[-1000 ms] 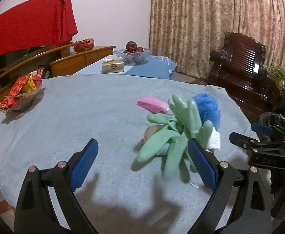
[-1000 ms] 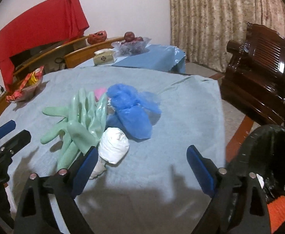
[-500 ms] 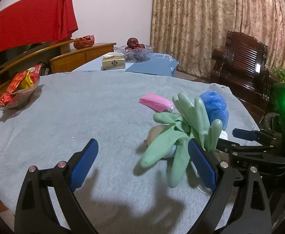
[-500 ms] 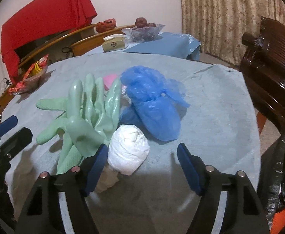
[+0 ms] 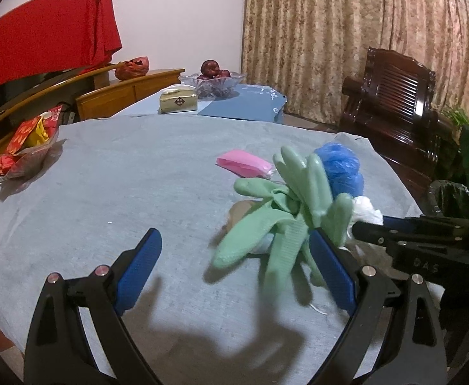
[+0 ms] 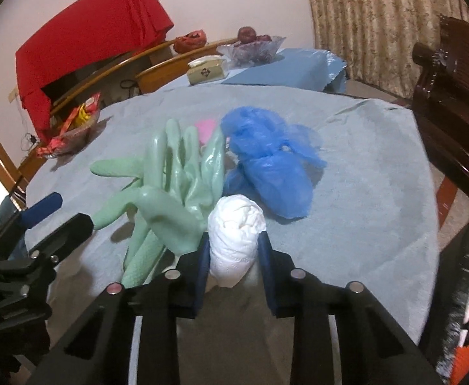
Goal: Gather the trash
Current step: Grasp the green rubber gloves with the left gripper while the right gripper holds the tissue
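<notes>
- The right gripper's (image 6: 233,253) blue-padded fingers (image 6: 202,266) are clenched on a white paper wad (image 6: 236,227), one pad pressing each of its sides, at 6 o'clock of the trash pile on the counter (image 6: 362,199).
- The left gripper's (image 5: 234,272) fingers (image 5: 139,268) are spread wide and released, grasping nothing; the right-hand pad sits just beside the green rubber gloves (image 5: 282,211).
- In the right wrist view, the green rubber gloves (image 6: 173,186) lie at 9 o'clock of the wad, touching it, with fingers splayed upward.
- Blue plastic shoe covers (image 6: 266,163) rest at 1 o'clock of the wad, crumpled on the grey cloth.
- A pink packet (image 5: 244,165) lies at 11 o'clock of the gloves in the left wrist view.
- A black trash bag (image 6: 468,288) hangs at the counter's 3 o'clock edge.
- A basket of red snack packets (image 5: 22,147) sits at the counter's 9 o'clock, well apart from the pile.
</notes>
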{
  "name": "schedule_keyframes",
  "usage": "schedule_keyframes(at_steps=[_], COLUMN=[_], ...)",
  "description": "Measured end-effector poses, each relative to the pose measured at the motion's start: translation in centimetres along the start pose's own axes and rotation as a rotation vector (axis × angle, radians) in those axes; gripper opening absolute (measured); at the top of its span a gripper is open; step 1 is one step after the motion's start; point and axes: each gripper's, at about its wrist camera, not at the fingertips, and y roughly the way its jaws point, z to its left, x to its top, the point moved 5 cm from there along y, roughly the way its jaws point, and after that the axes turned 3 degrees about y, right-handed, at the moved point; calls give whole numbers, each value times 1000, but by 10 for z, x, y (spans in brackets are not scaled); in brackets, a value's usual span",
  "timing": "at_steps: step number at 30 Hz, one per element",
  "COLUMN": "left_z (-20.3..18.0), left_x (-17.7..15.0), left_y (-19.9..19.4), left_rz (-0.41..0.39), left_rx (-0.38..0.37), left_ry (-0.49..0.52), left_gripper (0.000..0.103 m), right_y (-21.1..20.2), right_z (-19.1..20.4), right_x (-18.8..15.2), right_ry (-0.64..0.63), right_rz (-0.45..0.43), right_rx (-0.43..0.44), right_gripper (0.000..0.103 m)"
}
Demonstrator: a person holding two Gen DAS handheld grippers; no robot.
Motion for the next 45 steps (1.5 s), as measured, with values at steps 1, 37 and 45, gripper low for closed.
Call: schedule_keyframes(at_steps=[1, 37, 45], left_z=[-2, -103, -98], left_x=[0, -26, -30], left_y=[0, 36, 53], left_rz=[0, 121, 191], left_rx=[-4, -137, -115], left_ry=[2, 95, 73], left_gripper=[91, 40, 45], right_y=[-3, -40, -37], right_z=[-2, -66, -66], right_x=[-1, -16, -17], right_ry=[3, 91, 93], right_rz=[-3, -40, -33], right_rx=[-6, -99, -100], right_gripper=[29, 29, 29])
